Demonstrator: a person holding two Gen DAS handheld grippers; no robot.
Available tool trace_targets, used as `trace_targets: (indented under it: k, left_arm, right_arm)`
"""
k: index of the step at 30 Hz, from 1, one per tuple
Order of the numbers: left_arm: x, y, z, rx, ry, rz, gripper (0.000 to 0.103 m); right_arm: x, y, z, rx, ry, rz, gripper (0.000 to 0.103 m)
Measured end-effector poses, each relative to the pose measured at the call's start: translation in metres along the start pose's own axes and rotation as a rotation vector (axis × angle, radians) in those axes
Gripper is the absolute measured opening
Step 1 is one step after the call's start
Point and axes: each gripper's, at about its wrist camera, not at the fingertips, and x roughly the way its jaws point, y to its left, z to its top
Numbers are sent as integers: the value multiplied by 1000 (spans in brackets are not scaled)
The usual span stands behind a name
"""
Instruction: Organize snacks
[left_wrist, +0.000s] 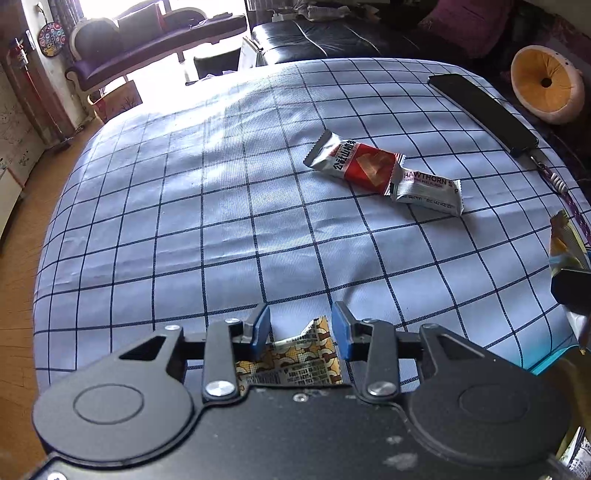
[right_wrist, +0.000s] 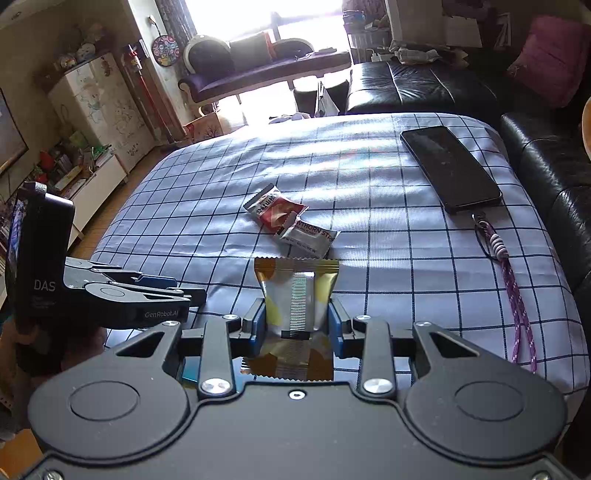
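Note:
My left gripper stands open near the front edge of the checked tablecloth. An orange-and-brown patterned snack packet lies between and below its blue pads, which do not press on it. My right gripper is shut on a gold-and-silver snack packet, held upright between both pads; this packet also shows at the right edge of the left wrist view. Mid-table lie a red-and-silver packet and a white hawthorn strip packet, overlapping at one end.
A black phone with a purple lanyard lies on the cloth's right side. A black sofa borders the far and right edges. A teal-edged thing sits by the front edge, under my right gripper. A round orange cushion rests far right.

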Motion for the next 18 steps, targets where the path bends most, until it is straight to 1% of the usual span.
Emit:
trace_targets:
  k: [1, 2, 3, 6, 8, 13, 18]
  left_arm:
    - [0, -1, 2, -6, 7, -25, 10]
    - [0, -2, 4, -16, 21, -51, 3]
    - [0, -3, 5, -32, 31, -57, 0]
    - [-6, -3, 9, -60, 31, -49, 0]
    - [-14, -3, 9, -74, 21, -60, 0]
    - [-46, -1, 3, -79, -19, -42, 0]
    - [-82, 2, -8, -91, -32, -31, 0]
  right_arm:
    - [-1, 1, 0, 0, -2, 0, 44]
    - [-3, 2, 0, 0, -5, 1, 44]
    - [-6, 4, 0, 0, -8, 4, 44]
    - [-17, 7, 0, -3, -24, 9, 44]
    - [-26, 10, -1, -11, -38, 6, 44]
    - [-45, 17, -5, -25, -65, 3, 44]
    - [-63, 25, -10, -40, -83, 13, 44]
